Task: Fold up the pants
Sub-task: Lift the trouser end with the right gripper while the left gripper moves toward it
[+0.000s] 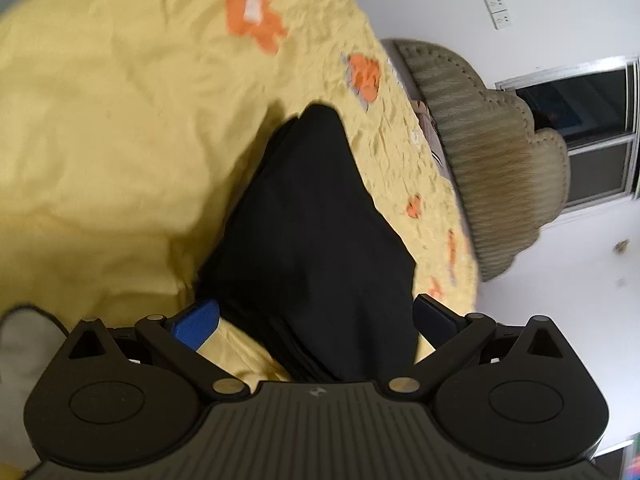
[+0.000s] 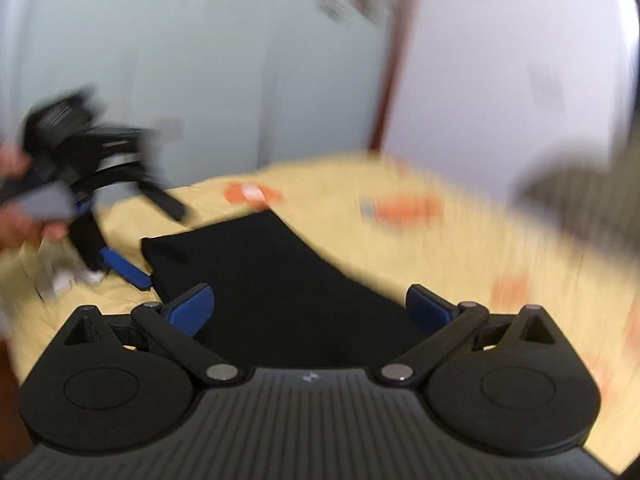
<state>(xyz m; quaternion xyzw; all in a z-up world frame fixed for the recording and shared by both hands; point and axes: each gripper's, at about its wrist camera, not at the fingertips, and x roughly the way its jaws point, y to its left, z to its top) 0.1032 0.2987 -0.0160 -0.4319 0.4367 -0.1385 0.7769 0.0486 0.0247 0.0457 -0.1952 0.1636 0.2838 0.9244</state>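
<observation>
Nearest in each wrist view, the left gripper [image 1: 316, 316] and the right gripper [image 2: 310, 306] both have their blue-padded fingers spread wide apart, gripping nothing, with the black pants [image 1: 316, 216] lying between and beyond the tips. The pants are folded into a narrow dark strip on the yellow bedsheet [image 1: 100, 128] with orange prints. Farther off, a tufted beige headboard [image 1: 492, 160] stands at the right edge of the bed, with a white wall [image 1: 440, 0] behind.
</observation>
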